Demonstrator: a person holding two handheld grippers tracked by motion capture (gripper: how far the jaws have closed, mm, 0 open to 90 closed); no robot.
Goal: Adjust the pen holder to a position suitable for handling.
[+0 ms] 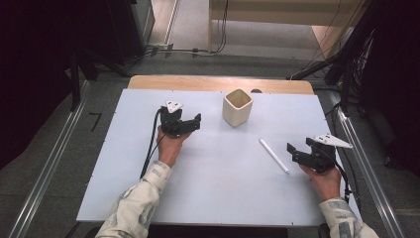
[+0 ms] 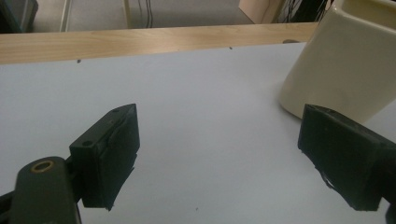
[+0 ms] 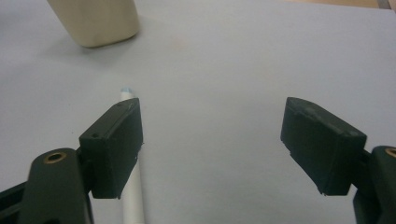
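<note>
A cream square cup point(image 1: 237, 106) stands upright at the back middle of the white board point(image 1: 213, 193). A white pen point(image 1: 274, 155) lies flat, right of centre. My left gripper point(image 1: 193, 121) is open and empty, left of the cup and pointing toward it. In the left gripper view the cup point(image 2: 345, 60) rises just beyond the right jaw of the left gripper point(image 2: 219, 126). My right gripper point(image 1: 293, 153) is open and empty, just right of the pen. In the right gripper view the pen point(image 3: 132, 200) runs partly behind the left jaw of the right gripper point(image 3: 210, 112), with the cup point(image 3: 100, 21) farther off.
The board lies on a wooden table whose edge point(image 1: 218, 83) shows behind it. Metal rails point(image 1: 47, 168) run along both sides on the floor. Dark stands and cables point(image 1: 346, 59) crowd the far right. Cables trail from both grippers along the person's sleeves.
</note>
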